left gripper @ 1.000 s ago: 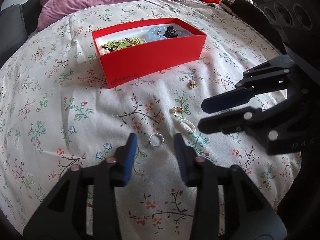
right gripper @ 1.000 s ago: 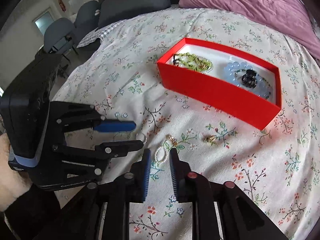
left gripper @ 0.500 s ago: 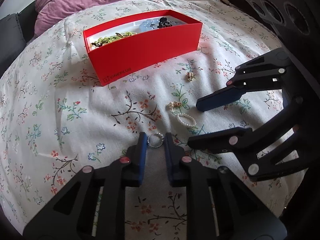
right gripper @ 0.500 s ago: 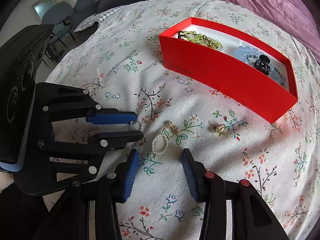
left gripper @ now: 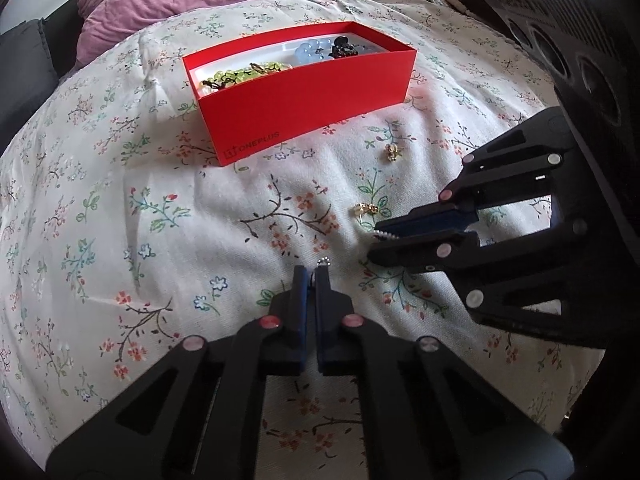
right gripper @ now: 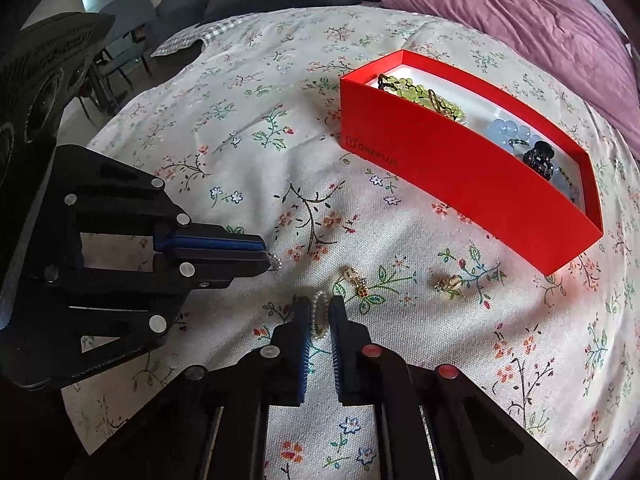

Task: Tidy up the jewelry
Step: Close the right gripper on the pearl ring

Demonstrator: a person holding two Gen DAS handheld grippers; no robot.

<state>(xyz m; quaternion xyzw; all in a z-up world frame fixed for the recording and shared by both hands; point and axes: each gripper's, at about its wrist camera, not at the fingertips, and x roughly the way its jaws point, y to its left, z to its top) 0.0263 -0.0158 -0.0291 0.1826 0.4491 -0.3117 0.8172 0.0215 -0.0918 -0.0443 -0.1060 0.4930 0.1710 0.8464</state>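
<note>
**Both grippers closed on jewelry pieces on the floral bedspread**

The small silver beaded ring (left gripper: 323, 263) sits pinched between the tips of the left gripper (left gripper: 311, 280); only its top arc protrudes beyond the fingertips. The jaws are pressed together with a thin slit between the blue pads. In the right wrist view the same ring (right gripper: 274, 261) shows at the end of that gripper's closed fingers.

The white pearl loop bracelet (right gripper: 319, 317) stands on edge between the fingers of the right gripper (right gripper: 320, 312), gripped from both sides by the narrow jaws. Its far end reaches past the fingertips.

Two small gold pieces lie loose on the white flower-printed bedspread (right gripper: 240, 128): a gold clasp earring (right gripper: 355, 280) just beyond the bracelet and a gold stud (right gripper: 449, 282) farther right.

Beyond them stands the open red cardboard box (right gripper: 460, 168), holding a green bead bracelet (right gripper: 420, 94), a pale blue bead bracelet (right gripper: 508, 132) and a black hair claw (right gripper: 540, 158).
</note>
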